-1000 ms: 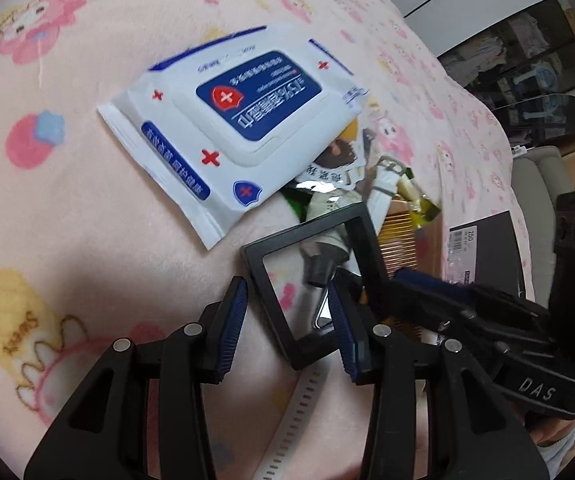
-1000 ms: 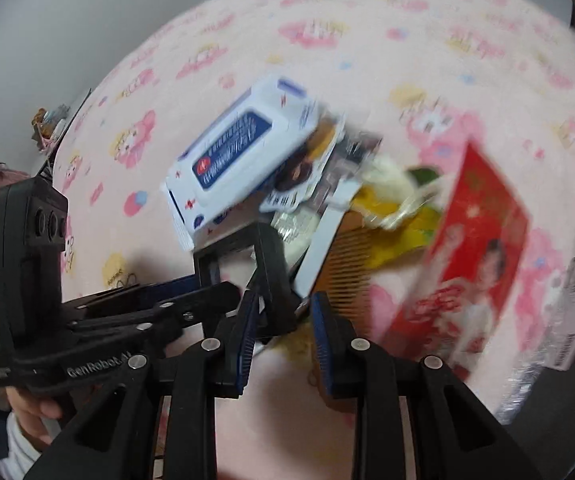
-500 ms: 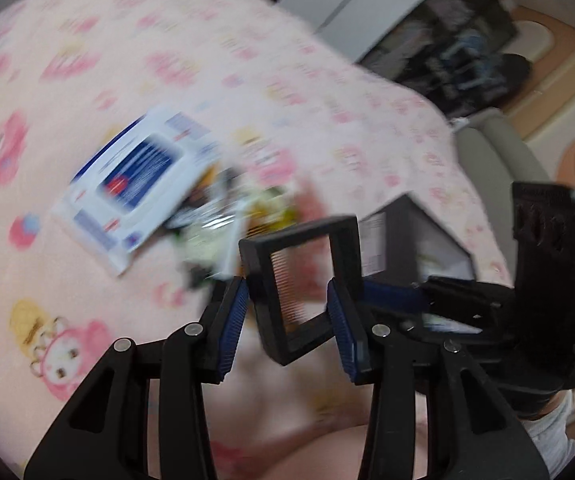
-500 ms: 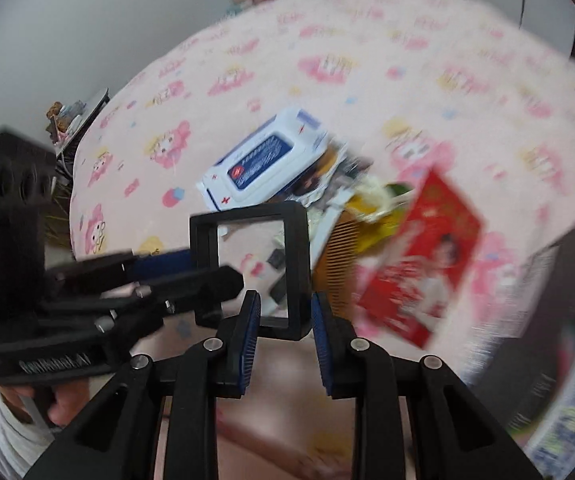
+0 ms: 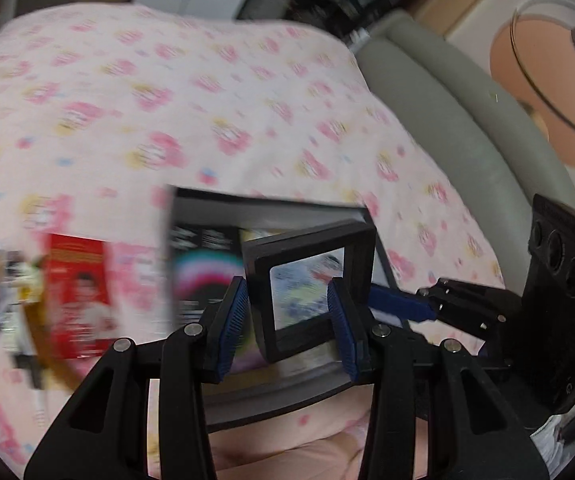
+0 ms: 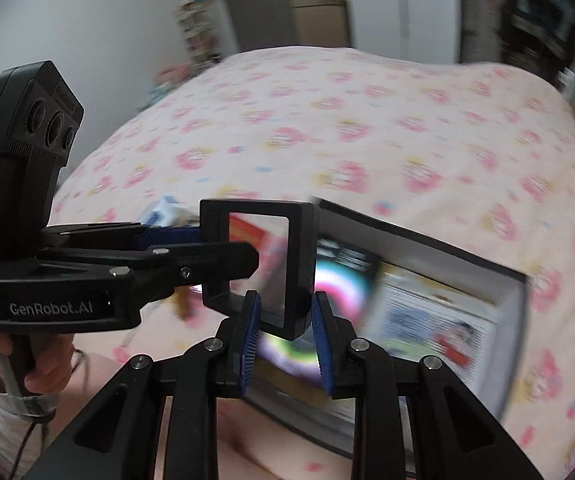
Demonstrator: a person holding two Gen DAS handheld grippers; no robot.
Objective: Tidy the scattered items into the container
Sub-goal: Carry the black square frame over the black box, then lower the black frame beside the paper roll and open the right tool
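- A bed [image 6: 327, 120] with a pink cartoon-print cover fills both views; a padded grey headboard [image 5: 467, 132] is seen at its far side.
- A black square frame [image 5: 311, 276] with a clear film window is held in the air above a dark open box [image 6: 427, 236], the container, which lies on the bed and already holds printed packets.
- The frame is gripped by both tongs: the left tongs [image 5: 291, 312] are closed on its lower part, and the right tongs [image 6: 283, 328] are closed narrowly on its bottom corner.
- The step in hand is judged to be the carrying of the frame to the box.
- The next move calls for the frame to be lowered inside the box walls and both grips to be let go.
- A red packet [image 5: 77, 284], a comb and a wipes pack are seen blurred, left of the box.
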